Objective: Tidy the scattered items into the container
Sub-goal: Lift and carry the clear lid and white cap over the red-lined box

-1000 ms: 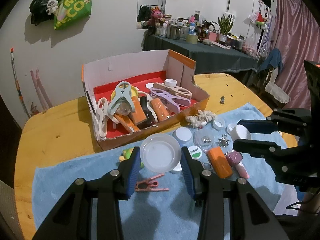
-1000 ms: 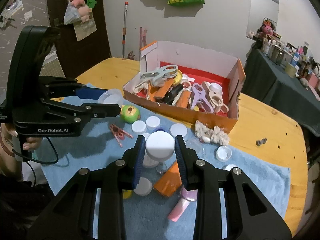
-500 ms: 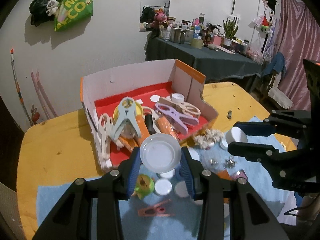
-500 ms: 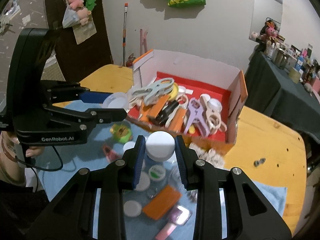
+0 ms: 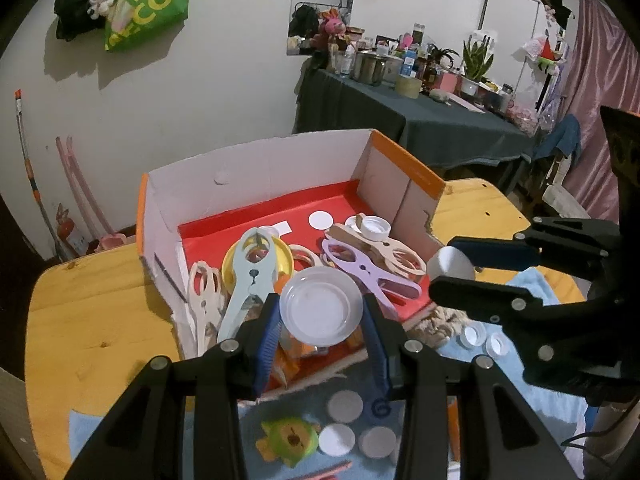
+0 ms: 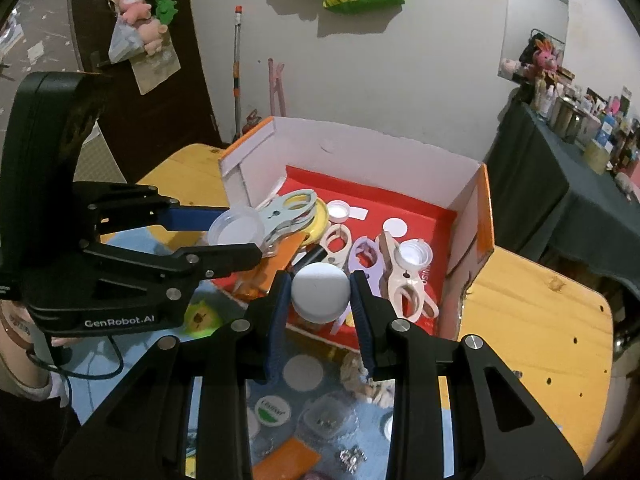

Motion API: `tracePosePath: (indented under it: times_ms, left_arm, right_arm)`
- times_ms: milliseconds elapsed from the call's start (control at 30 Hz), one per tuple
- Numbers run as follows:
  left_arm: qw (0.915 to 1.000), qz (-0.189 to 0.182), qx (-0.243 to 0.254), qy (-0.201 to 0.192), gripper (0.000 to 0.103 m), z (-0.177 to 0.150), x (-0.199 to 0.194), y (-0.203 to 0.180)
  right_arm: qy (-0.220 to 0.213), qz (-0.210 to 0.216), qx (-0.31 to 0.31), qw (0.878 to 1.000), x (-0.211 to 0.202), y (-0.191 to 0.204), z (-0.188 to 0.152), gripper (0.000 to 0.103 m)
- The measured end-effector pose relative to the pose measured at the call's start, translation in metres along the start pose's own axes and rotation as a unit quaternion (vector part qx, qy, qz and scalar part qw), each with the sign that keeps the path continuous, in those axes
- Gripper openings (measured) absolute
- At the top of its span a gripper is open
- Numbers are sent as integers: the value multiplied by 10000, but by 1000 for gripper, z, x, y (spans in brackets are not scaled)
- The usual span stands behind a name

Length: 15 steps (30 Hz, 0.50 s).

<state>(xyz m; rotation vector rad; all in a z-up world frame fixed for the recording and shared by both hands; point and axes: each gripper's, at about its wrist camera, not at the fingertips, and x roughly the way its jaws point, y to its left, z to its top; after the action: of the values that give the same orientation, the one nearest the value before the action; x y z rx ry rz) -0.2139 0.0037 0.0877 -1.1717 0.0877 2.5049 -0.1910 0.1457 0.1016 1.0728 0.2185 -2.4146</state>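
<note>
We see a clear round lid (image 5: 321,312) and a white-capped jar (image 6: 320,297) held above the near edge of the open cardboard box (image 5: 256,172), whose red floor is heaped with pastel clips (image 5: 370,270), while loose caps (image 5: 345,408) lie on the blue towel (image 5: 532,288) nearby.

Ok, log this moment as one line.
left hand-held gripper: grips clear lid | right hand-held gripper: grips white-capped jar | both over cardboard box

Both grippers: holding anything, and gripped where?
Left gripper: clear round lid, pinched across its rim. Right gripper: white-capped jar, clamped on the cap's sides.
</note>
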Motion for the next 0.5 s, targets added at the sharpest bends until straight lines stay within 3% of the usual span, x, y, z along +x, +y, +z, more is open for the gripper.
tracePosePath:
  times_ms: [500]
  left_arm:
    - [9995,-17,41,302,42,6,45,-3]
  right_arm:
    - [396,34,163,9991,49,-25,-4,29]
